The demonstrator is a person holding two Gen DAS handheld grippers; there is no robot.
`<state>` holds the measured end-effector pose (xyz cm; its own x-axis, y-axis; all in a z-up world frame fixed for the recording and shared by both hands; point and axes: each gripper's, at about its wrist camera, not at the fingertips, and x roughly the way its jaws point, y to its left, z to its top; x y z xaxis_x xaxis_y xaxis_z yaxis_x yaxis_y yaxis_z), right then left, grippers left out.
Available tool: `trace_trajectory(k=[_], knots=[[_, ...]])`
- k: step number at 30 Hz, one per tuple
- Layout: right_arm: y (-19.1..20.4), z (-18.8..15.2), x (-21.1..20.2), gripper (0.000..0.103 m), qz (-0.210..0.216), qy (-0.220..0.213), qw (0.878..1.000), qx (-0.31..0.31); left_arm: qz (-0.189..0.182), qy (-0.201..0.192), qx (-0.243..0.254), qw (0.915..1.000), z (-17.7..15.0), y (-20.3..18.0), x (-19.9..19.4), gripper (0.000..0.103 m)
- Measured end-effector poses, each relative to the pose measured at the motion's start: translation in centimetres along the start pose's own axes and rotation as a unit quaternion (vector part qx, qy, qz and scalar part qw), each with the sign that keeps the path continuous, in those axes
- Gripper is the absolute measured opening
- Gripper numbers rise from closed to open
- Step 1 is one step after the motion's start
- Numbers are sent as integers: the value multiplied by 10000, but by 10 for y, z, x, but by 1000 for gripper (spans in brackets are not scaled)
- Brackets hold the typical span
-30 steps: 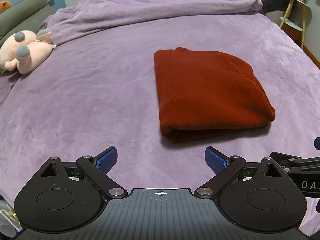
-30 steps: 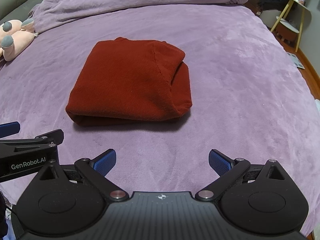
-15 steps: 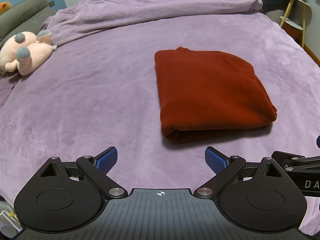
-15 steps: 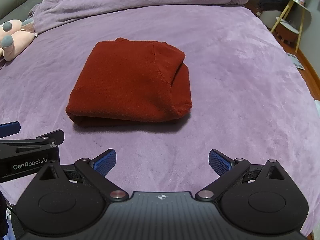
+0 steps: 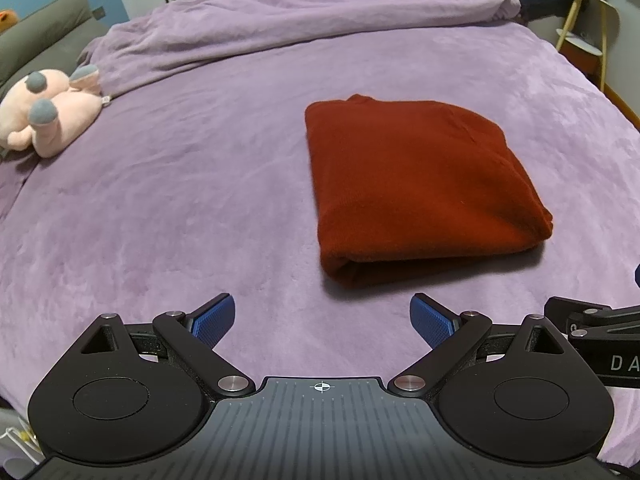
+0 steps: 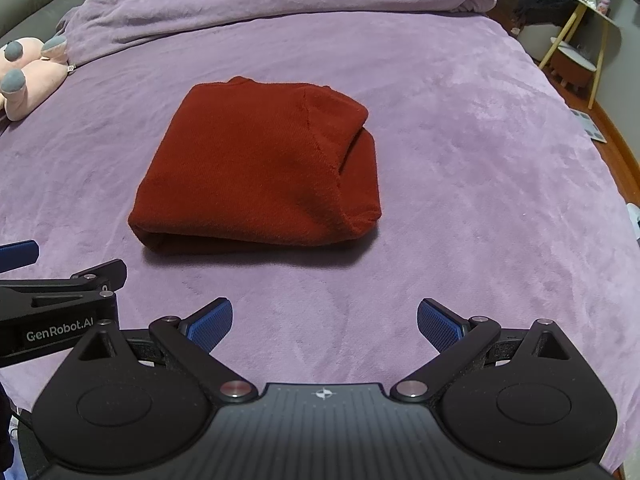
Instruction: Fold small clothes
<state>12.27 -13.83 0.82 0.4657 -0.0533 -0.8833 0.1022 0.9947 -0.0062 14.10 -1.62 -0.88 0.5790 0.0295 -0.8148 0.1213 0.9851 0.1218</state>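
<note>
Over the last second almost nothing moved. My left gripper [image 5: 322,316] and right gripper [image 6: 325,320] both stayed released near the red sweater [image 6: 256,172], touching nothing. It lay folded on the bed [image 6: 480,160], so I judged the folding finished.

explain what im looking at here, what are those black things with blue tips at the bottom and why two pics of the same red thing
There is no robot here. A person holds a two-finger tool in each hand, and each tool carries a wide-angle camera that looks forward along its fingers. That gives two pictures of one scene from slightly different spots.

The black parts with blue pads are those tools. In the left camera's picture you see the left hand-held gripper; in the right camera's picture, the right hand-held gripper. Both have their fingers spread apart and hold nothing. Each tool also pokes into the edge of the other's picture.

Ahead lies a red garment, already folded into a neat block, on a bed with a purple blanket. A pink plush toy rests far left, and a bunched purple duvet lies at the back.
</note>
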Motion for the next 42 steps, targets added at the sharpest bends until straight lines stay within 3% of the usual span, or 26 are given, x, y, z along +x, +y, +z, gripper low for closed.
trace_trajectory(k=[16,42], knots=[[-2,-1,0,99,-31,-34,10000,3,-157,-4,0,9999,-1,-3,3,98],[1,-5,-2,99,-133,-74,9999,-3,-57,-36,212,9998,-6,-8,0,98]])
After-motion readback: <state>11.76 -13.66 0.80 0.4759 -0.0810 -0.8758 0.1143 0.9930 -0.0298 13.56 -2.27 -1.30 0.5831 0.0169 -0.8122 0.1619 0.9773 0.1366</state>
